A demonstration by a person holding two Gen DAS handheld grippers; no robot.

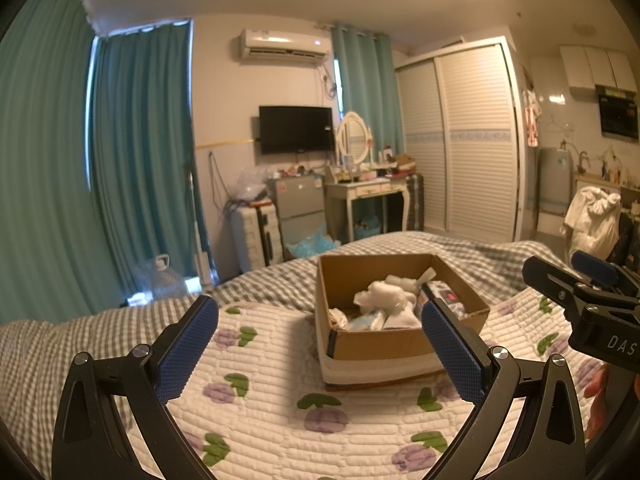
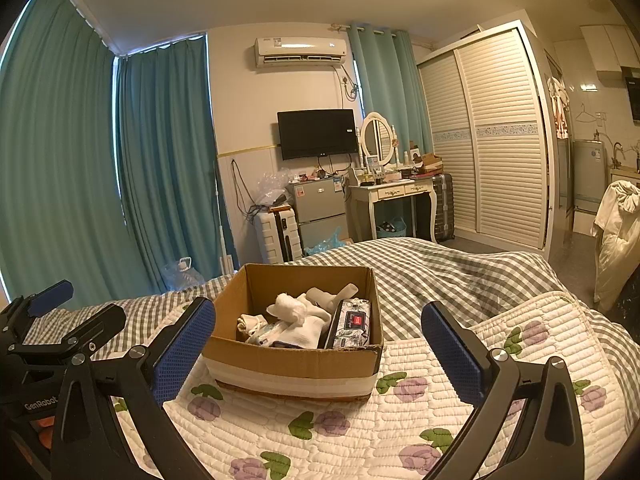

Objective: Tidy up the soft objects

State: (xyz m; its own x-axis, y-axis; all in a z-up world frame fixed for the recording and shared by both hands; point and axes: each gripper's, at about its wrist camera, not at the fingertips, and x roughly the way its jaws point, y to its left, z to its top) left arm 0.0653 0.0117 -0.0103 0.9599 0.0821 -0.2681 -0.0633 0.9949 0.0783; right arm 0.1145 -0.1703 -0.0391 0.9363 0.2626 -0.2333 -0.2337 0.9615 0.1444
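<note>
A cardboard box (image 1: pixel 376 346) (image 2: pixel 288 354) sits on the quilted floral bed cover (image 1: pixel 272 400) (image 2: pixel 360 432). It holds white soft cloths (image 1: pixel 386 294) (image 2: pixel 296 308) and a dark patterned wipes pack (image 2: pixel 352 324) along its right side. My left gripper (image 1: pixel 320 344) is open and empty, held above the cover in front of the box. My right gripper (image 2: pixel 320 344) is open and empty too, just in front of the box. The right gripper shows at the right edge of the left wrist view (image 1: pixel 580 292), and the left one at the left edge of the right wrist view (image 2: pixel 60 320).
A grey checked blanket (image 2: pixel 440 276) covers the bed beyond the box. Past the bed stand a white suitcase (image 2: pixel 278 236), a small fridge (image 2: pixel 320 208), a dressing table (image 2: pixel 394 196), a louvred wardrobe (image 2: pixel 492 140) and teal curtains (image 2: pixel 120 160).
</note>
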